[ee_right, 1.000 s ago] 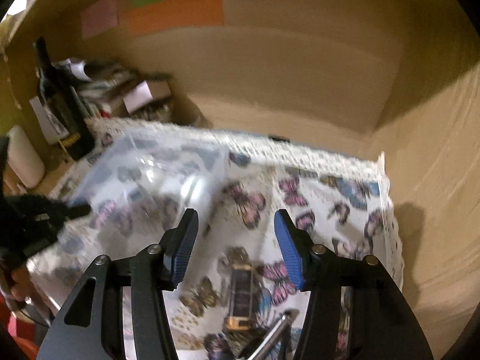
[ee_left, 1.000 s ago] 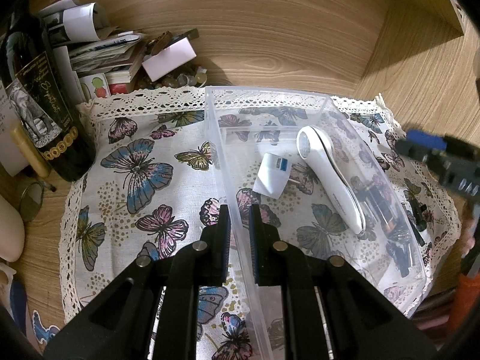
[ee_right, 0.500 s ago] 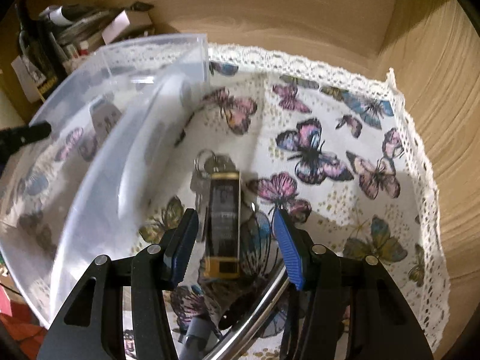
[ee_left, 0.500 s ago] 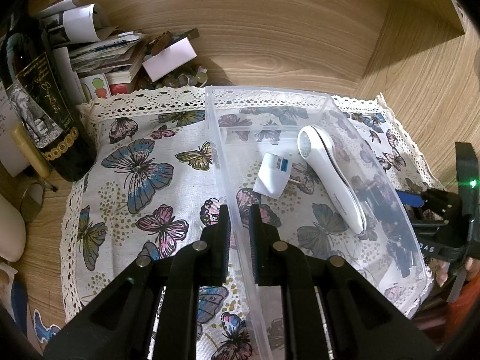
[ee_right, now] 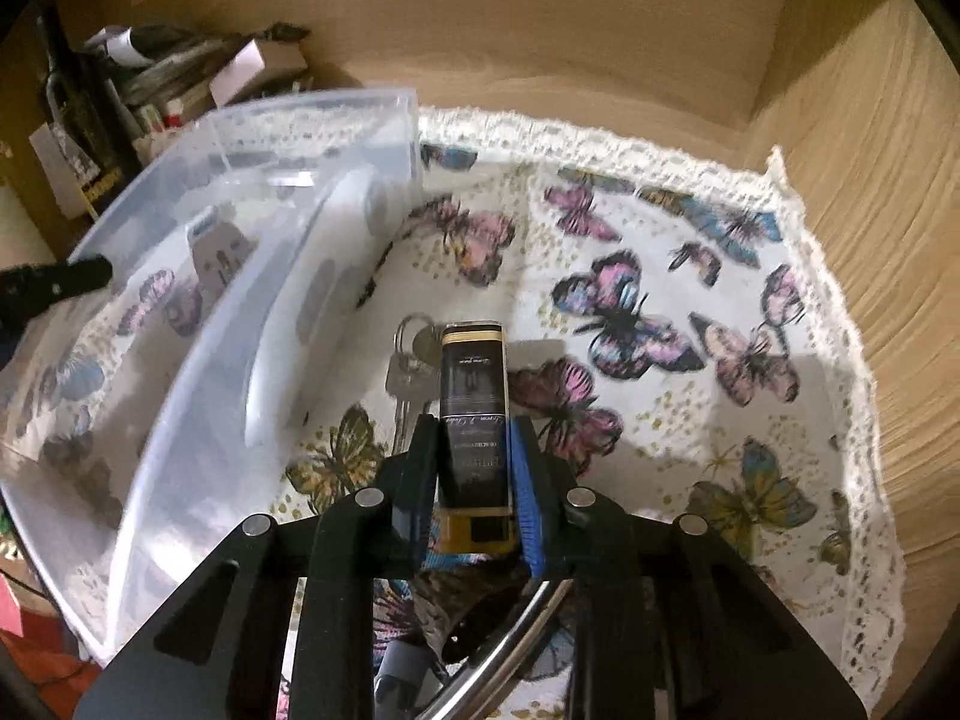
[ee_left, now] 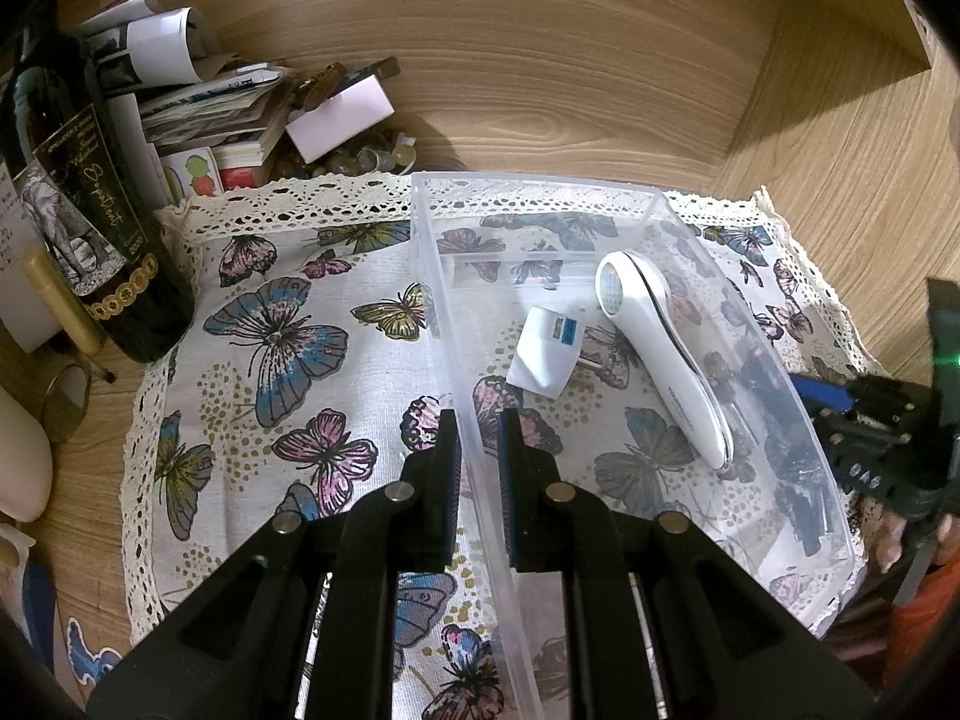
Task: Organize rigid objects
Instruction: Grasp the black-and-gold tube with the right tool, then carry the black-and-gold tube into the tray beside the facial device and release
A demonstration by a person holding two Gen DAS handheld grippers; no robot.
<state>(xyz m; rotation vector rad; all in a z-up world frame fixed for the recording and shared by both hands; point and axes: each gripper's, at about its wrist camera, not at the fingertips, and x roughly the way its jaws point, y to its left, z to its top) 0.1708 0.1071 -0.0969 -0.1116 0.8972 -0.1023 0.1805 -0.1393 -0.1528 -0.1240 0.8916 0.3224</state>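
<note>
The dark box [ee_right: 474, 414] is squeezed between the just-closed right gripper [ee_right: 474, 450]; the clear bin [ee_left: 456, 372] wall is pinched by the left gripper [ee_left: 478, 438].

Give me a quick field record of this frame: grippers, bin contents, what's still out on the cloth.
left gripper: shut on the near wall of the clear plastic bin
right gripper: jaws have just been closing, now shut on the dark rectangular bottle, which lies on the butterfly cloth
bin contents: white handheld device, white plug adapter
outside bin: keys on a ring, beside the bottle on the cloth
background: wine bottle, stack of papers
</note>
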